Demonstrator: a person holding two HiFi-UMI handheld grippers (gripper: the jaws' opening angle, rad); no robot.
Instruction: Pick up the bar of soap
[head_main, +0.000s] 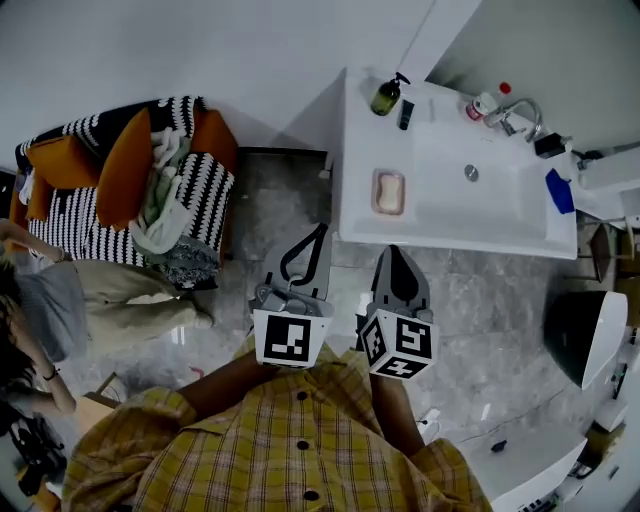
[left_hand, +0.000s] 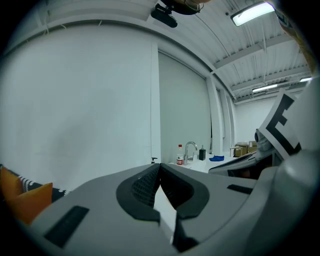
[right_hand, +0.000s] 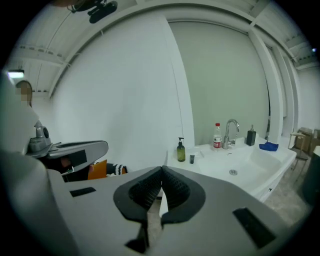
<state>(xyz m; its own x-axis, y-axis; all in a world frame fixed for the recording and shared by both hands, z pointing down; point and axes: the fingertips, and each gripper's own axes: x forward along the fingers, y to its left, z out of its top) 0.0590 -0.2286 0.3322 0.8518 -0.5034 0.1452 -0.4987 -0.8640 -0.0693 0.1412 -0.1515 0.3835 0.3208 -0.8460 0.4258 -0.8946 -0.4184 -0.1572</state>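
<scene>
The white washstand (head_main: 440, 228) is seen ahead of both grippers. The left gripper (head_main: 320, 232) and the right gripper (head_main: 392, 252) are held side by side just short of its front left corner, each with jaws pressed together on nothing. The bar of soap (head_main: 389, 191) is found in a dish (head_main: 376, 206) near that corner of the washstand top.

This is a mock bathroom built inside a bigger hall: a white rectangular washbasin (head_main: 440, 215) with a curved chrome tap (head_main: 520, 112) and an olive-green pump bottle (head_main: 386, 96), grey marble-patterned floor (head_main: 480, 300), bare white partition walls (left_hand: 75, 110) and open-beamed ceiling strip lights (left_hand: 252, 13).
</scene>
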